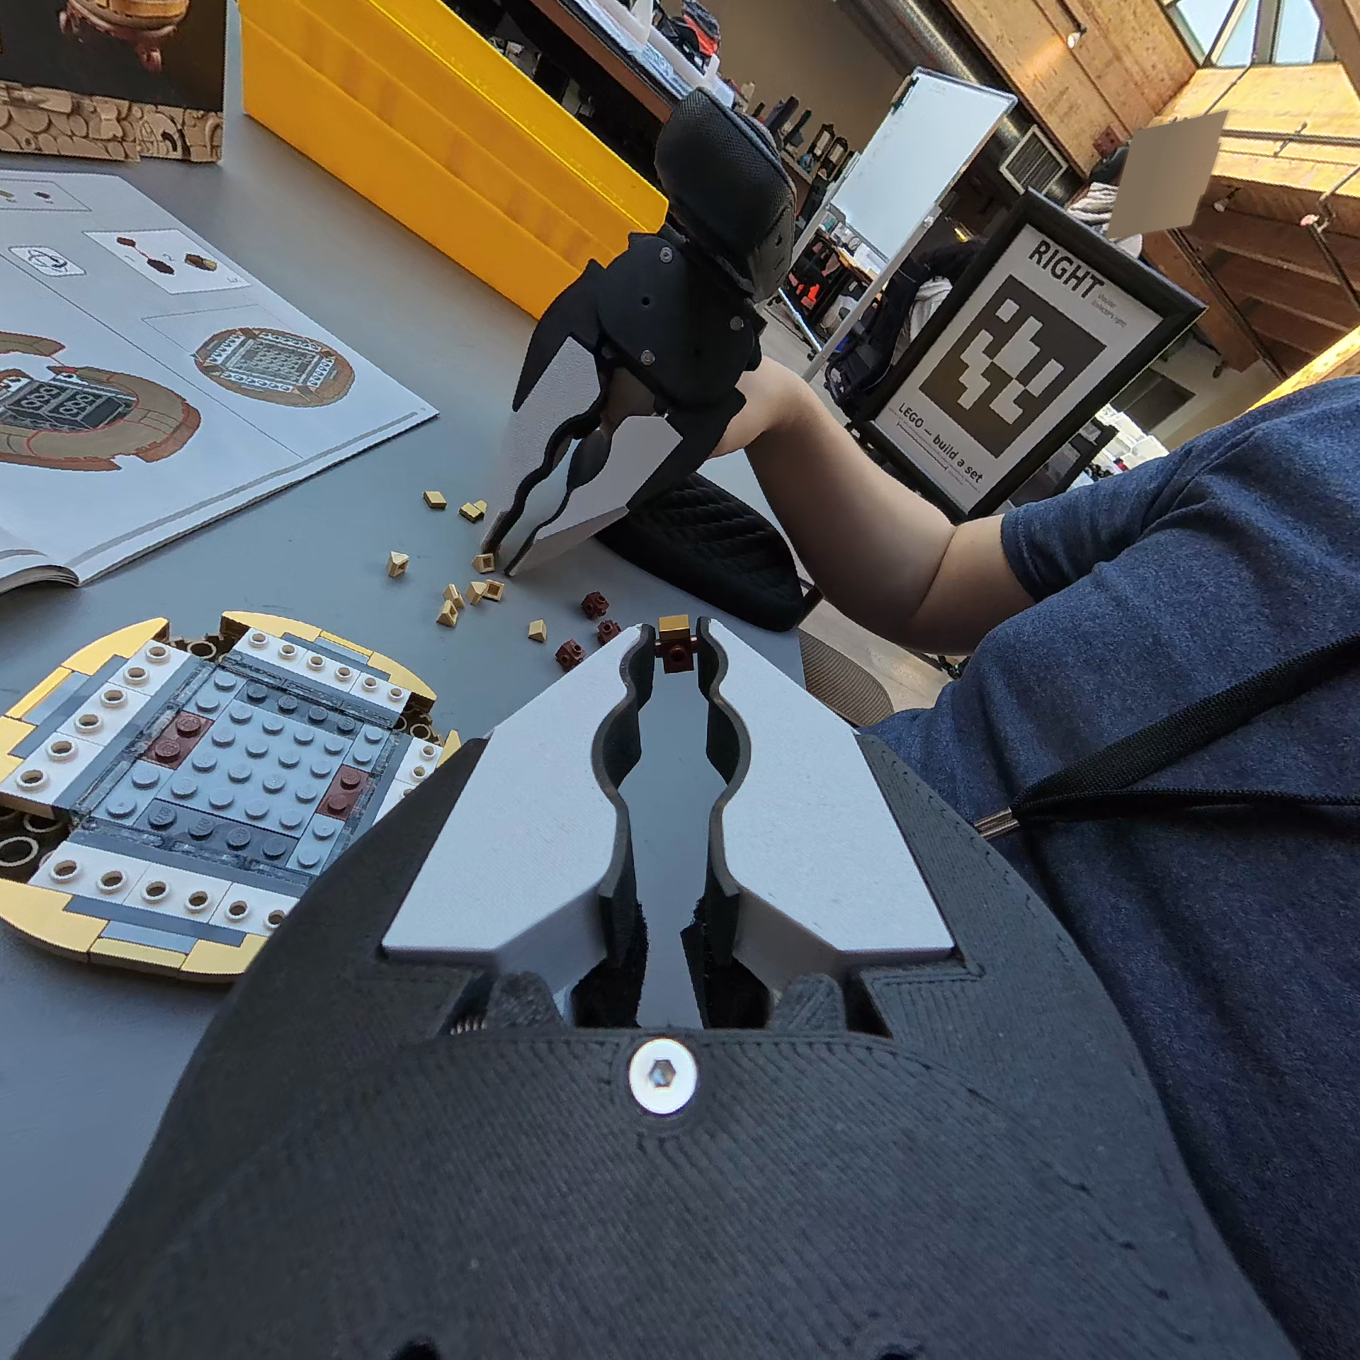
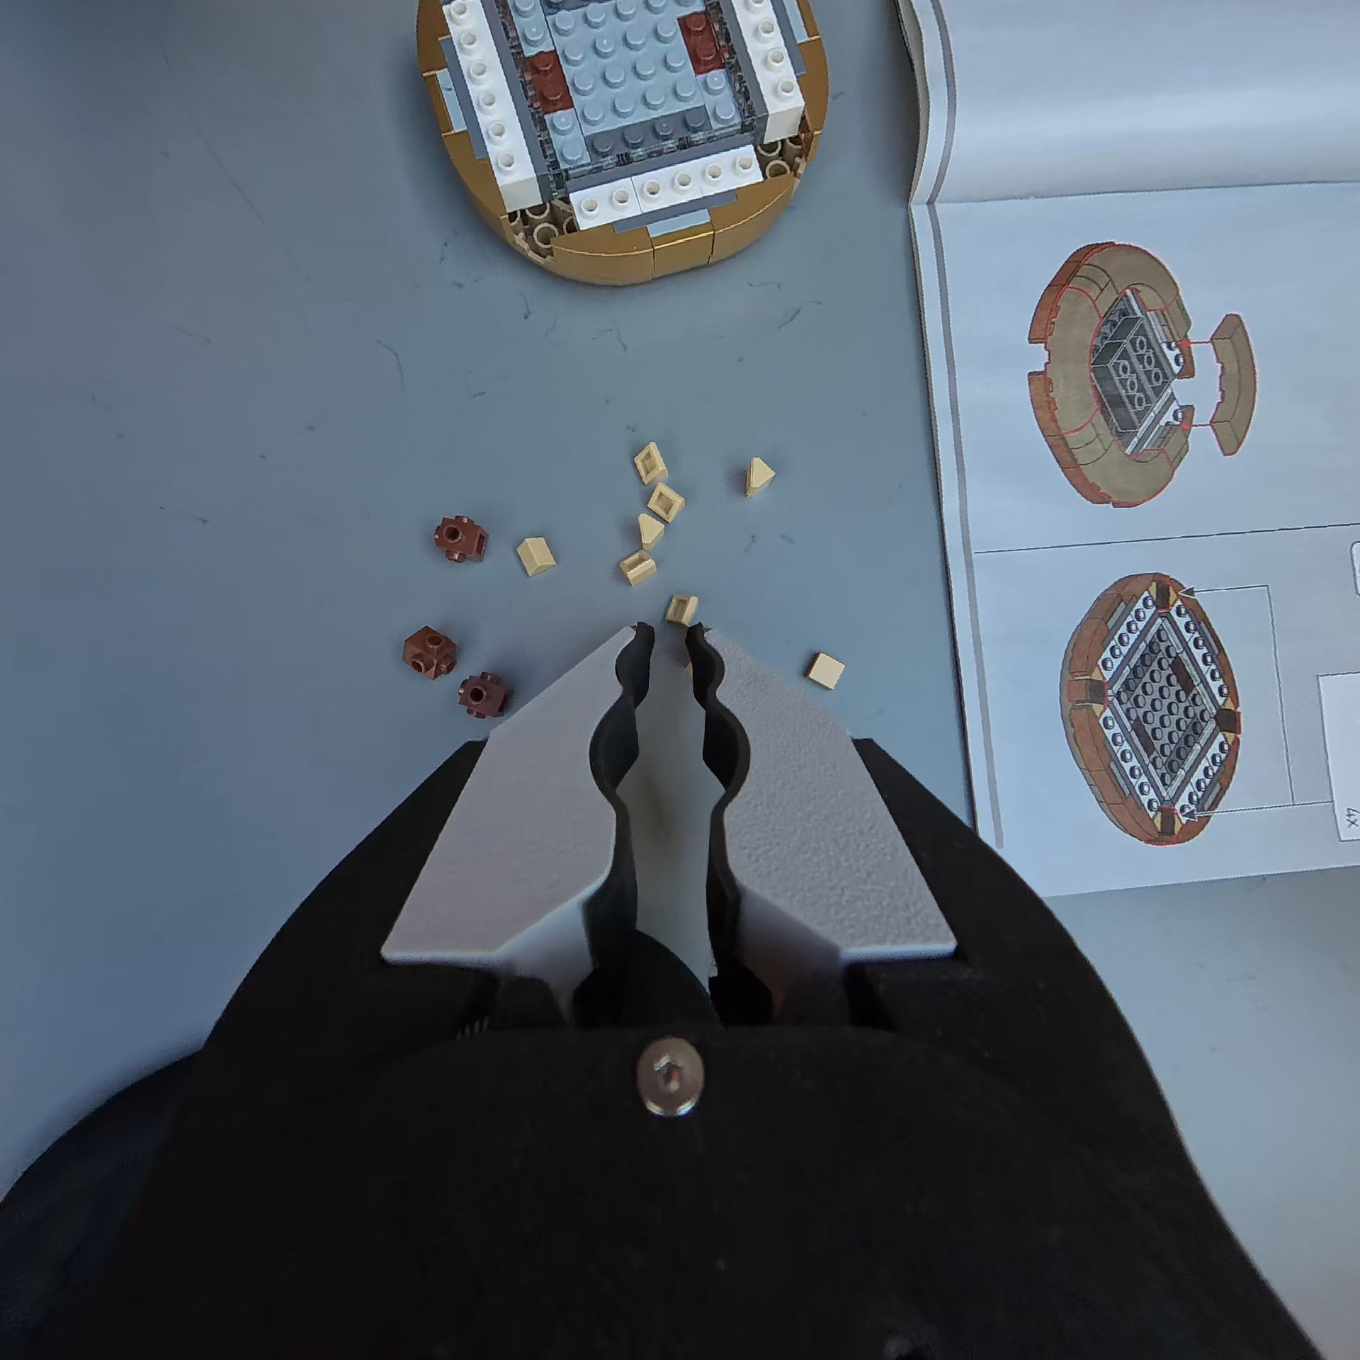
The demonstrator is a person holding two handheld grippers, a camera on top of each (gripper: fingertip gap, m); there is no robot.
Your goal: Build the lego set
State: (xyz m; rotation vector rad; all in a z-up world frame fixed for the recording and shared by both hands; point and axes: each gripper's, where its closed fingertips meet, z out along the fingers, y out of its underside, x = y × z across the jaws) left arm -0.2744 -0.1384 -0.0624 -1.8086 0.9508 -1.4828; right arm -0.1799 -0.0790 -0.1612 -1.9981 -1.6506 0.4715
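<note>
The left gripper (image 1: 677,639), black-bodied with grey wedge fingers, is closed to a narrow gap on a small reddish-brown studded brick capped by a tan piece (image 1: 673,642), pinched at the fingertips and lifted off the table. The right gripper (image 2: 668,633) points down at the table with its tips slightly apart and, as far as its own view shows, nothing clamped between them. Under both lies the grey tabletop (image 2: 221,368). Ahead and to the right of the right gripper lies the open instruction booklet (image 2: 1148,515); straight ahead, well beyond its tips, sits the oval lego base with gold rim, white studded border and grey plate centre (image 2: 625,110). Just past the right tips rests one small tan sloped piece (image 2: 681,609), with more tan slope pieces (image 2: 655,515) scattered farther on. To their left lie three loose reddish-brown studded bricks (image 2: 430,651).
</note>
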